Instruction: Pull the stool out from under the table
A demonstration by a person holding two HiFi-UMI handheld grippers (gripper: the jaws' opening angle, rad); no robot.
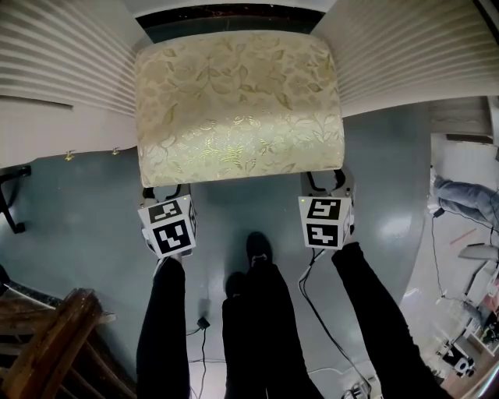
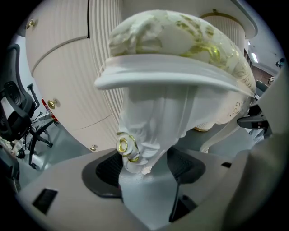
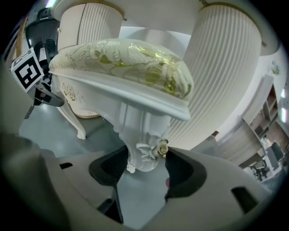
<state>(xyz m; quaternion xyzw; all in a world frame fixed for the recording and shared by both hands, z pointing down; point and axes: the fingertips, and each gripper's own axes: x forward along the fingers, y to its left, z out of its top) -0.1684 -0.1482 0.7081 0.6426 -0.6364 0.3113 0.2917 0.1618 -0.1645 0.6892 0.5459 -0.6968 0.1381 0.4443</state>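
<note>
The stool (image 1: 238, 105) stands between the table's 2 fluted pedestals (image 1: 62, 70). The back edge of its seat lies at the dark opening under the table (image 1: 234, 14) and its front edge faces my feet. Most of the seat shows clear of the tabletop, but I judge the pull as hardly begun: the stool still has to come back toward me, clear of the pedestals.

My right gripper (image 1: 327, 178) has its jaws wide apart around the front-right leg (image 3: 137, 131), the pads beside it and not pinching. My left gripper (image 1: 165, 189) straddles the front-left leg (image 2: 151, 122). The pads sit right at its sides, and I cannot tell whether they press.

The seat is a domed cushion in cream fabric with a shiny gold leaf pattern, set on a smooth white moulded rim. Each leg is white and carved, swelling at the knee, with a gilt rosette (image 2: 124, 146). The pedestals are ribbed and cream. The floor (image 1: 86, 234) is glossy grey-blue.
</note>
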